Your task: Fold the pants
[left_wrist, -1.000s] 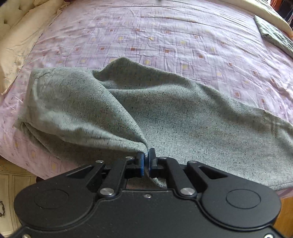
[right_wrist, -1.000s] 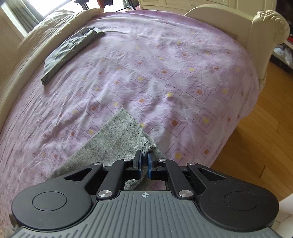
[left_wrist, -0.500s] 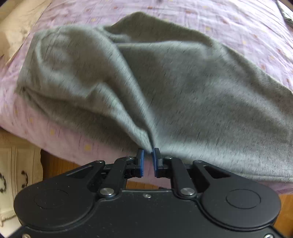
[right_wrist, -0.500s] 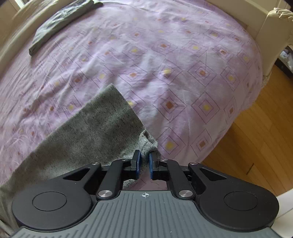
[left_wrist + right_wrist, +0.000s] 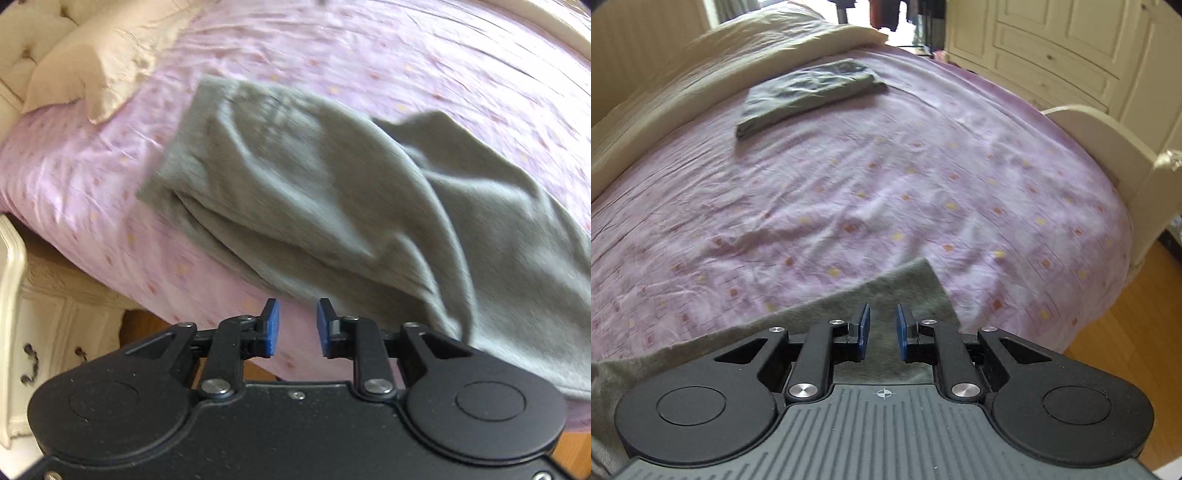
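Grey pants (image 5: 332, 206) lie rumpled on the purple bedsheet (image 5: 92, 177) near the bed's front edge, the waist end toward the left. My left gripper (image 5: 295, 325) is open and empty, just in front of the pants' near edge. In the right wrist view the pants' leg end (image 5: 908, 284) lies flat on the sheet (image 5: 886, 184). My right gripper (image 5: 882, 332) is open and empty, hovering over that leg end.
A cream pillow (image 5: 99, 62) lies at the bed's far left. A folded dark grey garment (image 5: 809, 92) lies at the far side beside a cream blanket (image 5: 701, 74). A white footboard (image 5: 1108, 147) stands at the right, and a white nightstand (image 5: 22, 332) at the left over wood floor (image 5: 1126, 332).
Both grippers were shut on the pants' edge and have opened and let go. The pants have dropped onto the sheet. Both grippers have lifted and pulled back.
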